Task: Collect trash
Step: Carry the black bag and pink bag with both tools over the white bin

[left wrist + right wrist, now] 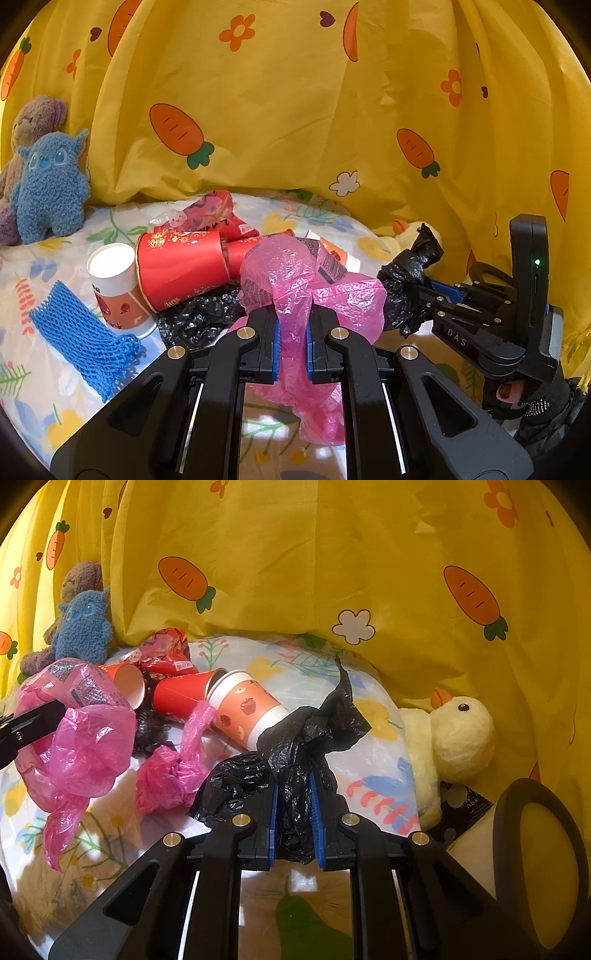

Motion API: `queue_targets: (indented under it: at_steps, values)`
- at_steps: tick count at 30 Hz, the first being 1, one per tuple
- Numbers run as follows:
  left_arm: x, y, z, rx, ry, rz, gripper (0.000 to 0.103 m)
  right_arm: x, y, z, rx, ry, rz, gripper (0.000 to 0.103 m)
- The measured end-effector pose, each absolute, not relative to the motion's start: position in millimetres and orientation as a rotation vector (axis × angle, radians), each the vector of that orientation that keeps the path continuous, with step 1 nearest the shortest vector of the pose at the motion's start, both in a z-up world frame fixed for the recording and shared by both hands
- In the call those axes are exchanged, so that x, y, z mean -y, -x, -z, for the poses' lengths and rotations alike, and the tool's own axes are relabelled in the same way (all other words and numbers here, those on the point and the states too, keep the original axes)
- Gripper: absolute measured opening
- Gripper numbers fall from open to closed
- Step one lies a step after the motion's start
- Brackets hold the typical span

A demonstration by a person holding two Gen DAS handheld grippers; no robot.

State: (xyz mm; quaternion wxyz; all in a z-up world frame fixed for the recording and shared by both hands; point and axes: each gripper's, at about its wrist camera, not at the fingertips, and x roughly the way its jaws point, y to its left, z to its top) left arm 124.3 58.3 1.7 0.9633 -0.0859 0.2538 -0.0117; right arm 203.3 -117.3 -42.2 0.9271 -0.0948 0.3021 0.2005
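The left gripper (291, 332) is clamped narrowly on a pink plastic bag (295, 280); the right gripper (293, 812) pinches a black plastic bag (295, 746) the same way. Only the right wrist view shows the plush duck (458, 734) and a second pink bag (170, 771); only the left shows the blue foam net (81, 336). Red paper cups (181, 266), an apple-print cup (247, 709) and red wrappers (210, 214) lie jumbled behind on the flowered sheet (369, 760), with a blue plush toy (51, 188) against the yellow curtain (295, 110).
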Motion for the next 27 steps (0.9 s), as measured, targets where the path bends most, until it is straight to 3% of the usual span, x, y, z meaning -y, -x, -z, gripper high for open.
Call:
queue_targets:
  at_steps: [9, 18, 27]
  values:
    - [-33, -137, -12, -0.5, 0.163, 0.083, 0.009, 179, -215, 17, -0.561, 0.154, -0.246, 0.016]
    - [44, -154, -36, -0.456, 0.132, 0.269, 0.009, 257, -208, -1, -0.521, 0.13, -0.053, 0.016]
    - [138, -176, -48, -0.425, 0.155, 0.511, 0.009, 322, -205, 24, -0.62, 0.16, 0.059, 0.016]
